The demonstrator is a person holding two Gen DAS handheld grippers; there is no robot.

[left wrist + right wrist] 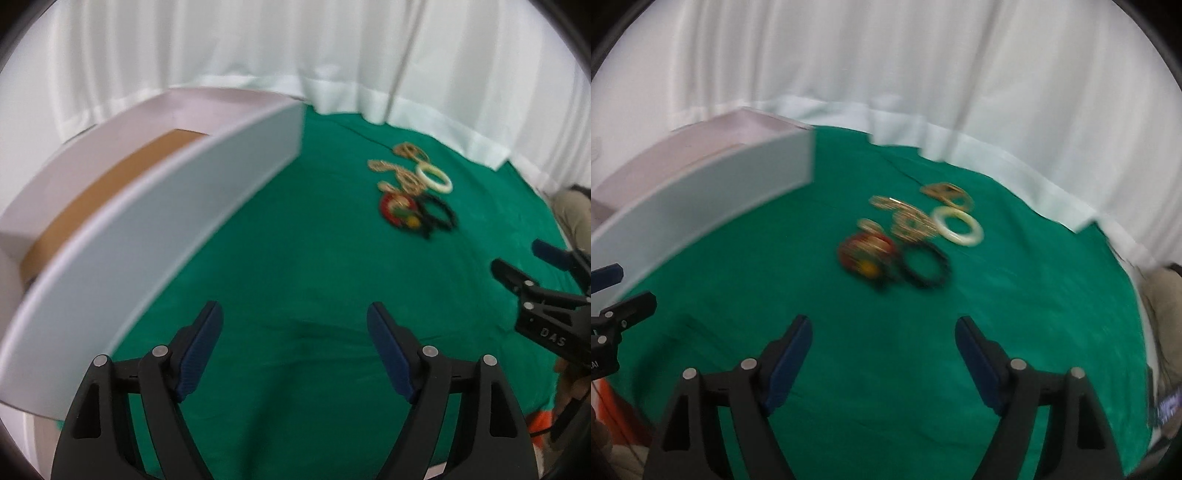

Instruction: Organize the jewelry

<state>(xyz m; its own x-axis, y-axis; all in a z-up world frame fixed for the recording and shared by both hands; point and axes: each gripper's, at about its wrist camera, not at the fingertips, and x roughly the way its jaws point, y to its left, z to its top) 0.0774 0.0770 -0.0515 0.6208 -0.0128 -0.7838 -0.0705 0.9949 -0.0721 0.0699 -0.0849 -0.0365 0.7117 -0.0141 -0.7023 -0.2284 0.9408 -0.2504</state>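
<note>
Both tools, left [295,345] and right [883,350], hang wide and empty over the green tabletop [295,258]. Bangles [908,236] lie clustered ahead, right of the white box [155,236]. Judged best: take one outer ring, the white bangle [957,226], without dragging its neighbours.

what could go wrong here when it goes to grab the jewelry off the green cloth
1. The bangles lie bunched and overlapping: the black bangle touches the red bangle, so one grab may drag its neighbours.
2. The gold pieces look thin and flat on the soft green cloth; the open right tool could pinch fabric instead.
3. The left tool sits close to the white box wall and might knock it.
</note>
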